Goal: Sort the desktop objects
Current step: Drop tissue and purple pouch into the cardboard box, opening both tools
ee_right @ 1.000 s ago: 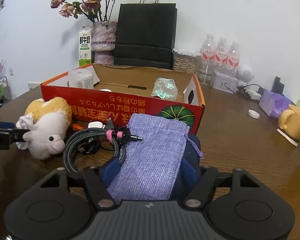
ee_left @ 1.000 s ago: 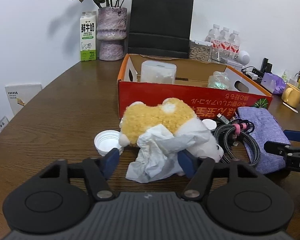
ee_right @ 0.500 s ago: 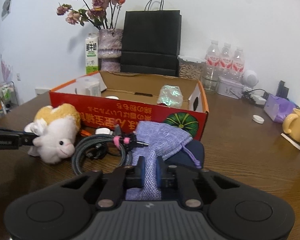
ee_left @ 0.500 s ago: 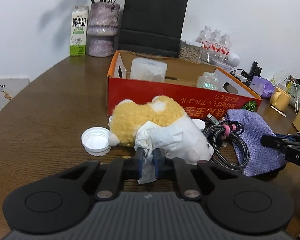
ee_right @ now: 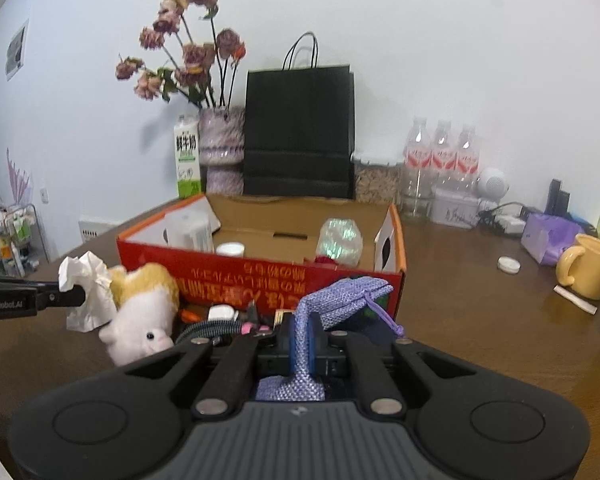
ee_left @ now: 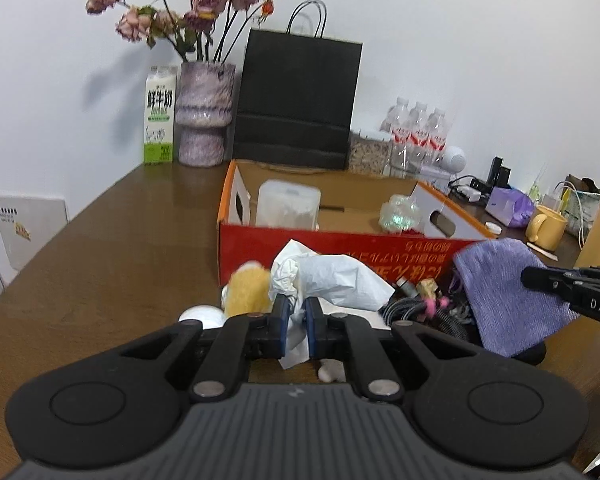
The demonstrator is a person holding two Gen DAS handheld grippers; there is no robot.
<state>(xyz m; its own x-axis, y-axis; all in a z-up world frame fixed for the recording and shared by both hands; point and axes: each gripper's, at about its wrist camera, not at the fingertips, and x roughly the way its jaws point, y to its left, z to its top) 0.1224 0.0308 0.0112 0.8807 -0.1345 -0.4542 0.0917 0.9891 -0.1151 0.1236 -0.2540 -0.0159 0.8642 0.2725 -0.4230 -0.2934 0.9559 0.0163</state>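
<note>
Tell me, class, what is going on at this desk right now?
A person is tidying a cluttered wooden table with a gripper in each hand. The left gripper is shut on a crumpled white tissue beside the plush toy. The right gripper is shut on a purple cloth pouch, held up in front of the open red cardboard box. A coiled cable lies on the table between the two.
</note>
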